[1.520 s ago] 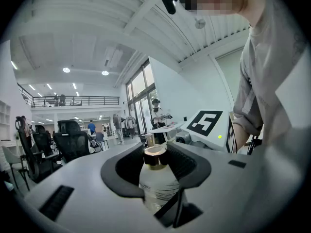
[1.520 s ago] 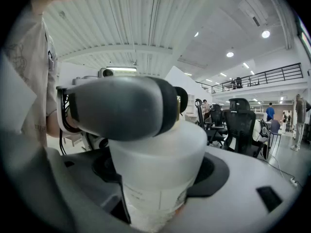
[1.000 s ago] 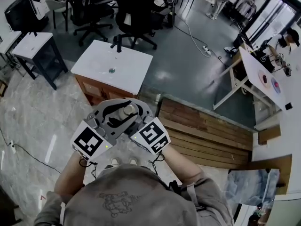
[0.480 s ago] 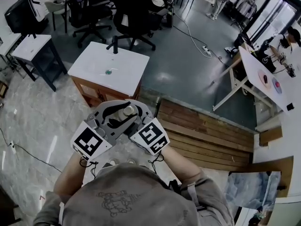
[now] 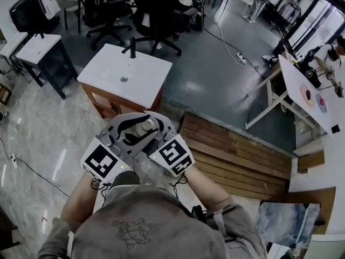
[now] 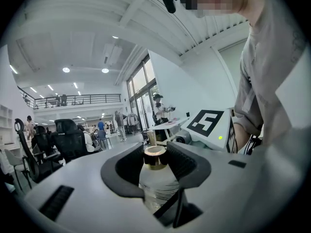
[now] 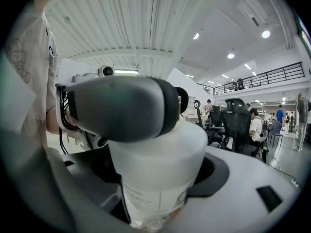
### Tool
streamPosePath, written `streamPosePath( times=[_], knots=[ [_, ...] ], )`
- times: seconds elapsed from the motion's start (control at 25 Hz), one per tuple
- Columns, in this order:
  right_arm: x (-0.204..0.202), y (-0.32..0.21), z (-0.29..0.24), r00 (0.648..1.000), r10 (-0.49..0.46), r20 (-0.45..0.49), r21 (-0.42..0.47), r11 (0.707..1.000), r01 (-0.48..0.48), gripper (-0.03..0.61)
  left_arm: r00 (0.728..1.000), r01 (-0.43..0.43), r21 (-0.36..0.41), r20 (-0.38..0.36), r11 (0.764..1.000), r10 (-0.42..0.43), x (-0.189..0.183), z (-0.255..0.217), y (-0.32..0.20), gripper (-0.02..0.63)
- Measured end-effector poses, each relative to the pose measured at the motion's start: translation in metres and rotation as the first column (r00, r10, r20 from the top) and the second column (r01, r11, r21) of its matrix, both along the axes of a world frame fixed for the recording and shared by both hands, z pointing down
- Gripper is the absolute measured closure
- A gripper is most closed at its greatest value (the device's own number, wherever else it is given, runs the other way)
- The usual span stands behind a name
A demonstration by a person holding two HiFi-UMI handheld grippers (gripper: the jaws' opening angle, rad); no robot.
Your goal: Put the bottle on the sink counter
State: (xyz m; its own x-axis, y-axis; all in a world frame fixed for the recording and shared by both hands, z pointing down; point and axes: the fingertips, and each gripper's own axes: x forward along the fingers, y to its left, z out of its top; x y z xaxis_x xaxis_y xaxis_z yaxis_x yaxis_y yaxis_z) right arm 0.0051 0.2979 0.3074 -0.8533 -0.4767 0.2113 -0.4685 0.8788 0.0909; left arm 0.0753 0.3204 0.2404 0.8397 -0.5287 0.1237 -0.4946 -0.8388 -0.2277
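Currently the bottle (image 5: 145,127) is in the air at chest level, well short of the sink counter (image 5: 141,82) ahead. I have the left gripper (image 6: 156,166) pinching just below its cap and the right gripper (image 7: 158,178) clamped round its body. I judge the double grip steadies it for transport.

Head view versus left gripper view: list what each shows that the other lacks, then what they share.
Head view only: the white sink counter with its black faucet, and wooden planks on the floor. Left gripper view only: the ceiling lights and a balcony railing. Both: the bottle held by the left gripper and right gripper, plus black office chairs.
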Motion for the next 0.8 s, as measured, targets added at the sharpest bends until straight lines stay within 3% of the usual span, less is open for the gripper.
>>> streamPosePath(
  times=[0.8],
  knots=[
    [-0.017, -0.087, 0.041, 0.999, 0.034, -0.026, -0.037, 0.999, -0.035, 0.261, 1.0, -0.007, -0.057, -0.011, 0.998, 0.007, -0.019, 0.038, -0.087, 0.46]
  ],
)
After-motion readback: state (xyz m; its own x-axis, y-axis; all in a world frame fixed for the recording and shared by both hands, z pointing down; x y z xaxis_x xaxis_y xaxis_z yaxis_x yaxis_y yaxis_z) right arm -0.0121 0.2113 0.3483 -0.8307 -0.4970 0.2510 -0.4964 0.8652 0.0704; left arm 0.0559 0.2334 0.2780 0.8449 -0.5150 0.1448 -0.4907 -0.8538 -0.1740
